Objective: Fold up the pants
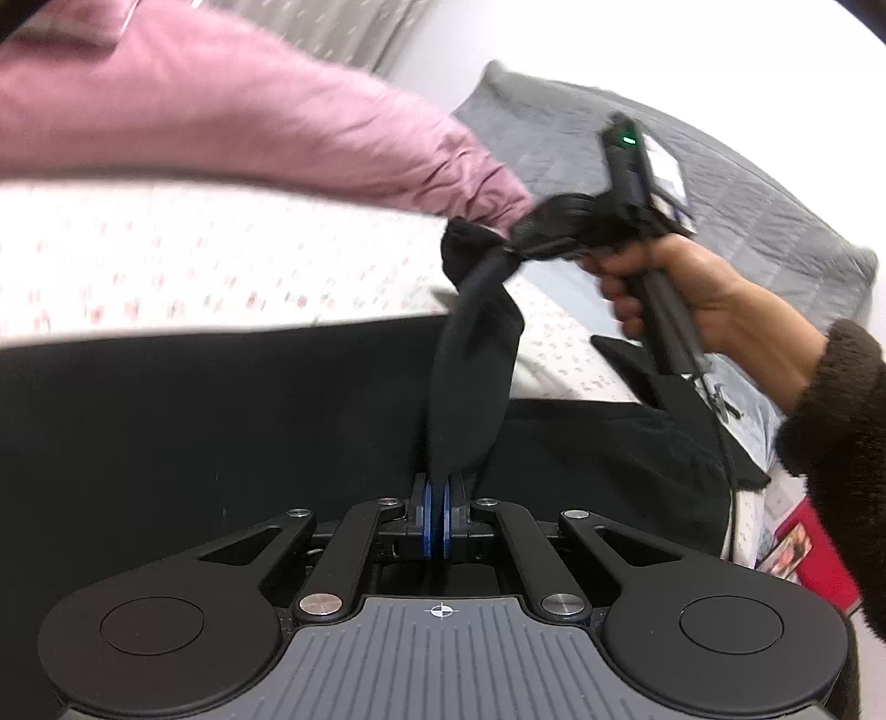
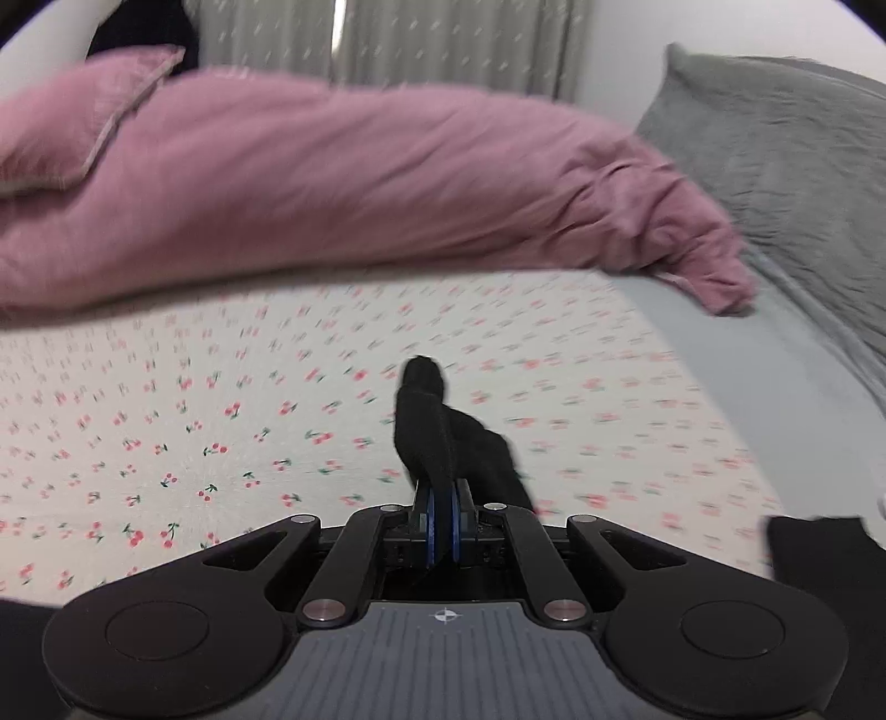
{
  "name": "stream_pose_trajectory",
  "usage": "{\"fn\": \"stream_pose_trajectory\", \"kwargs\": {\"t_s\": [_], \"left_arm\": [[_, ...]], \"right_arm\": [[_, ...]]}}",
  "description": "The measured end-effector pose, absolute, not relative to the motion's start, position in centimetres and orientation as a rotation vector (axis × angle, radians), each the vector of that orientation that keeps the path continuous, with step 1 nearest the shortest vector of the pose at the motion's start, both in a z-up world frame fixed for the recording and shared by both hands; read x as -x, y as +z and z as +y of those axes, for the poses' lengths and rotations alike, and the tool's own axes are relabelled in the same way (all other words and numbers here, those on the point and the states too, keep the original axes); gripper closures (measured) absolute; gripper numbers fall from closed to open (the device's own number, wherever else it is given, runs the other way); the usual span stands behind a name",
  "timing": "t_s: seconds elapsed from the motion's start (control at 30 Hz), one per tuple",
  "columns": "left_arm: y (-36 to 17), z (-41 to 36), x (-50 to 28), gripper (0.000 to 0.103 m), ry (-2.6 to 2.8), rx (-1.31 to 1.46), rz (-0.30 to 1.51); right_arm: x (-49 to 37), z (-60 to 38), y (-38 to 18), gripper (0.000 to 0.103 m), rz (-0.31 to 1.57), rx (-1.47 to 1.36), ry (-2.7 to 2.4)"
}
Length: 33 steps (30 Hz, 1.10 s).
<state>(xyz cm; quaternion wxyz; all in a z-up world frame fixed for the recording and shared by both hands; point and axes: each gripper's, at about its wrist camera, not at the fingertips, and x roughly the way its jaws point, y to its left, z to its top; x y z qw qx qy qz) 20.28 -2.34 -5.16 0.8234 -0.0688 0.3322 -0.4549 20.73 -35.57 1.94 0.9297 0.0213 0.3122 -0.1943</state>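
Observation:
Black pants (image 1: 221,432) lie spread across the cherry-print bed sheet (image 1: 194,266). My left gripper (image 1: 437,493) is shut on a raised strip of the pants. The strip runs up to my right gripper (image 1: 515,249), which a hand holds above the bed, shut on the other end of the cloth. In the right wrist view my right gripper (image 2: 441,498) is shut on a bunched fold of the black pants (image 2: 432,426) that sticks up over the sheet (image 2: 221,415).
A pink pillow (image 2: 332,183) lies across the far side of the bed. A grey quilt (image 2: 786,138) is at the right. Curtains (image 2: 443,44) hang behind. A red item (image 1: 819,559) lies beside the bed at the right.

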Motion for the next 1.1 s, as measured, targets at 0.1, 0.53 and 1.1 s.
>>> {"fn": "stream_pose_trajectory", "kwargs": {"t_s": [0.1, 0.53, 1.1], "left_arm": [[-3.9, -2.3, -18.9, 0.102, -0.980, 0.080, 0.650], [-2.7, -2.5, -11.7, 0.102, -1.038, -0.229, 0.562], [-6.5, -2.7, -10.2, 0.097, -1.019, -0.291, 0.613]], "right_arm": [[-15.5, -36.6, 3.3, 0.100, 0.606, -0.066, -0.402], [1.4, -38.7, -3.1, 0.099, 0.579, -0.308, -0.348], [2.5, -41.5, -6.4, 0.057, 0.556, -0.459, -0.355]]}}
